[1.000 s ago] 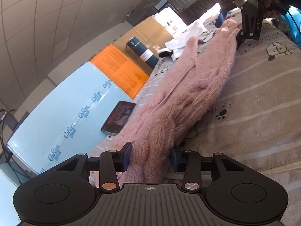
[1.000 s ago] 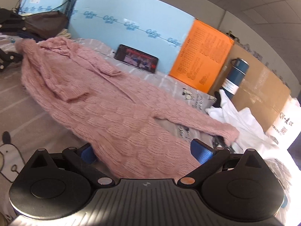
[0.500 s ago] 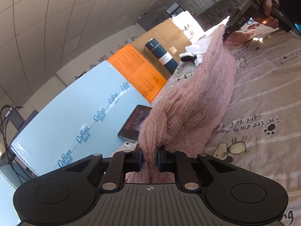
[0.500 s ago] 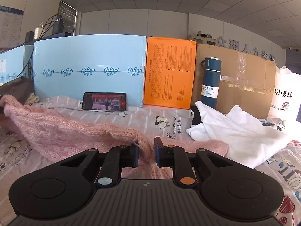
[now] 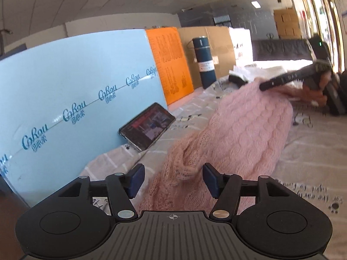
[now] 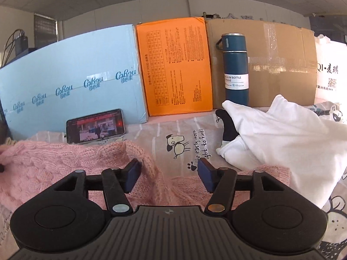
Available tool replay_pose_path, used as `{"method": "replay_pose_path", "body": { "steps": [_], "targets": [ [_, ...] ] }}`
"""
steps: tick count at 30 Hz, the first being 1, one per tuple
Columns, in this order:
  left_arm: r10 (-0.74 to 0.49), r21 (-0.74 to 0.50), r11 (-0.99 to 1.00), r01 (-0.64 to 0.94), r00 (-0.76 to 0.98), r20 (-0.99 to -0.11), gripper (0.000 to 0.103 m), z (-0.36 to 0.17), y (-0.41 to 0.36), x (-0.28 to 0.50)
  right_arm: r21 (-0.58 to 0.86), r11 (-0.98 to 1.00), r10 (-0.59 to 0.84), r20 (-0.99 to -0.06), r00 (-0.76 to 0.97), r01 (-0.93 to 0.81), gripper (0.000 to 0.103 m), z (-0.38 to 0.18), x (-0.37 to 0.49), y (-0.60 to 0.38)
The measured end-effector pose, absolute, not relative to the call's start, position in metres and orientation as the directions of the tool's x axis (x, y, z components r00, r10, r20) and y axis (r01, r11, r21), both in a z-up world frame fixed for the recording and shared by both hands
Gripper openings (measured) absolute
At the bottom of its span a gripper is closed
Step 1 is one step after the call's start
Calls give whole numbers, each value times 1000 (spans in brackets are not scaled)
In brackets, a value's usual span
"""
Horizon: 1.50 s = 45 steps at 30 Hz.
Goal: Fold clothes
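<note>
A pink knitted sweater (image 5: 245,130) lies bunched lengthwise on the printed bed sheet (image 5: 308,173). My left gripper (image 5: 173,179) is at its near end. Its jaws are opening, with knit lying between the blue pads and neither pad pressing on it. At the far end, a hand holds the right gripper, one of whose fingers (image 5: 286,79) rests over the sweater. In the right wrist view the sweater (image 6: 54,169) spreads to the left. My right gripper (image 6: 169,176) is also opening, and a sweater edge lies loose beside its left pad.
A white garment (image 6: 282,140) is heaped on the right of the bed. A phone (image 6: 95,125) leans on a blue foam board (image 6: 69,69). An orange box (image 6: 175,65), a cardboard box (image 6: 282,65) and a dark blue bottle (image 6: 235,69) stand along the back.
Both grippers were shut on the sweater half a second ago; now their jaws stand apart and the knit has dropped onto the bed. Both views have rolled towards level.
</note>
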State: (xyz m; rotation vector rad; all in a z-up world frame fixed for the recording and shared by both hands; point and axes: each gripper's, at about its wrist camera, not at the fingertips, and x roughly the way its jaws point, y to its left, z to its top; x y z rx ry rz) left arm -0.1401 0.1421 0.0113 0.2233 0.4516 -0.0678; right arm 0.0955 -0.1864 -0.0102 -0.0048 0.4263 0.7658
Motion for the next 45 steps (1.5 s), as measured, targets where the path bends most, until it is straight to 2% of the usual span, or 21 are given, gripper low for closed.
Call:
{"method": "replay_pose_path", "body": {
  "steps": [6,17,40,45],
  "targets": [
    [-51,38,996,76,893,-447,67,-3,163,-130,194,768,636,-341,692,-610,85,-15,100,-195],
    [-74,-58,997,54,880,-470,68,-16,175,-119,232,772,635,-324,701,-592,91,-16,103,-202],
    [-81,-60,996,59,879,-470,70,-16,174,-119,242,762,647,-320,692,-601,94,-16,102,-202],
    [-79,-62,996,56,879,-469,70,-17,175,-119,173,785,616,-313,723,-595,94,-11,92,-205]
  ]
}}
